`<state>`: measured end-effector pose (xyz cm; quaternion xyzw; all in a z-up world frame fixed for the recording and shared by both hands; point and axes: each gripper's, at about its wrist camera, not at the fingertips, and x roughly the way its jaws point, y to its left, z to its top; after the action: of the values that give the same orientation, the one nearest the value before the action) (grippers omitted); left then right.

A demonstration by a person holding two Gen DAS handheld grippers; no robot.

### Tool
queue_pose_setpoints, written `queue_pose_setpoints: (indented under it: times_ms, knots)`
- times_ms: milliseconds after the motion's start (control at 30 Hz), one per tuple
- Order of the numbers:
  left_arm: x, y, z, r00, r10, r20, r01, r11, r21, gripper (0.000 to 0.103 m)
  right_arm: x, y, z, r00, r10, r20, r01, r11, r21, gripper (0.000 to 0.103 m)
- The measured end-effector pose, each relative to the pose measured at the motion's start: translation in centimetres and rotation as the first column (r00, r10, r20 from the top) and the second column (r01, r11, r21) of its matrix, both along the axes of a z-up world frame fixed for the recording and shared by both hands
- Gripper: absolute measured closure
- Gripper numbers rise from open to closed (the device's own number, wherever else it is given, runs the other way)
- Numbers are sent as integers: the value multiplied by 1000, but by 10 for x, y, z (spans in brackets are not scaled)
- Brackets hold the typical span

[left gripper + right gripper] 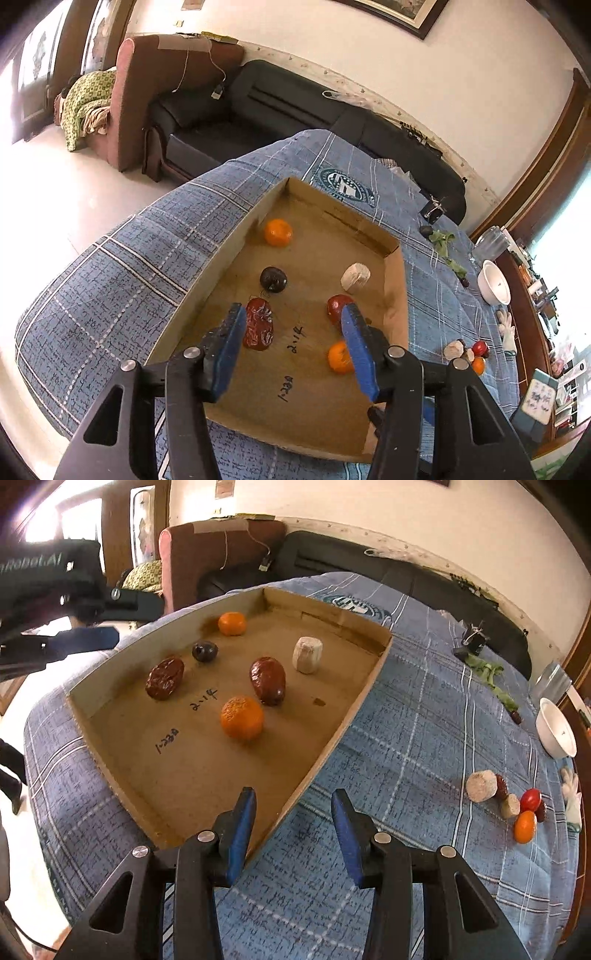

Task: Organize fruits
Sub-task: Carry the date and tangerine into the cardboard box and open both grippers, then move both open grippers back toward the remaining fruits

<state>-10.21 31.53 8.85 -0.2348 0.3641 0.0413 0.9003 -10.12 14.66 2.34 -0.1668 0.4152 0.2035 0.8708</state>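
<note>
1. Right up close, the left gripper (293, 314) hangs over the shallow brown cardboard tray (229, 254), blue fingers apart, nothing between them.
2. The right gripper (293, 799) straddles the tray's near edge, fingers spread, empty too.
3. Inside the tray (343, 720): two round orange tangerines (242, 718), (232, 623), two wrinkled dark-red dates (267, 679), (165, 678), one small dark purple plum (204, 651) and a pale stubby cylinder piece (307, 654), all lying apart.
4. Out on the blue checked cloth (406, 709), well right of the tray, a small cluster of loose fruits (513, 805) sits bunched together.
5. A white bowl (557, 731) stands beyond that cluster.
</note>
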Motion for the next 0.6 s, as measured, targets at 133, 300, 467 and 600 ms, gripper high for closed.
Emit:
queue_pose_setpoints:
  times_ms: [133,300,467,600]
  knots:
    - [-4,-5,8,1000,-19,20,19,1000,7,48,-13,0,3,1000,22,-5,-22,1000,5,56]
    - [-8,-20,17,998,-49,47,48,998,29,44,-38,-6,17,997,70,44,-72,996,54,56]
    - [-8,-36,23,996,-80,49,77,995,61,42,-46,-51,38,996,4,95,-19,987,158,44]
    - [0,-64,24,989,-140,39,137,988,72,42,-38,-118,38,986,-143,86,125,975,184,45]
